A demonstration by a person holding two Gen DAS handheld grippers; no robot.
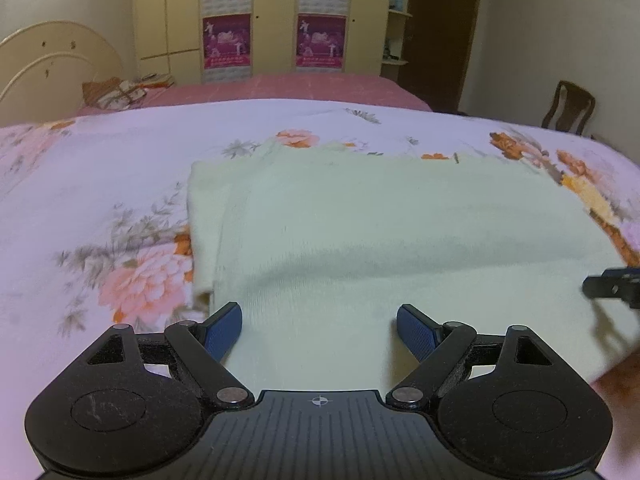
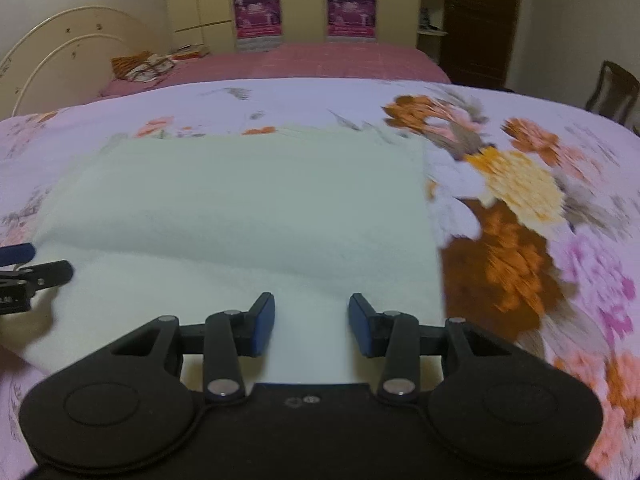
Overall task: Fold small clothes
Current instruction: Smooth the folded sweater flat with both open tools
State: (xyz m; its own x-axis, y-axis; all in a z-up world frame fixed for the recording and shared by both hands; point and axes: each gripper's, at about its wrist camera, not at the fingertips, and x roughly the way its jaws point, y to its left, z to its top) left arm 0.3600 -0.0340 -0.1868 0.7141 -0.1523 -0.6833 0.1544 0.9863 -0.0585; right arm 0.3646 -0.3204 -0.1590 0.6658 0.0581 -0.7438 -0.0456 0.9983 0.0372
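Note:
A pale cream knitted garment (image 1: 360, 232) lies folded flat on the floral bedsheet (image 1: 100, 184). A narrower folded layer shows along its left edge. My left gripper (image 1: 319, 322) is open and empty over the garment's near left part. My right gripper (image 2: 311, 320) is open and empty over the garment (image 2: 248, 208) near its right edge. The right gripper's tip shows at the right edge of the left wrist view (image 1: 612, 286). The left gripper's tip shows at the left edge of the right wrist view (image 2: 32, 272).
The sheet (image 2: 520, 220) covers the near bed. A second bed with a pink cover (image 1: 288, 88) lies behind, with folded items (image 1: 120, 92) by a headboard (image 1: 56, 64). A wardrobe (image 1: 272, 16) lines the far wall. A wooden chair (image 1: 568, 108) stands at right.

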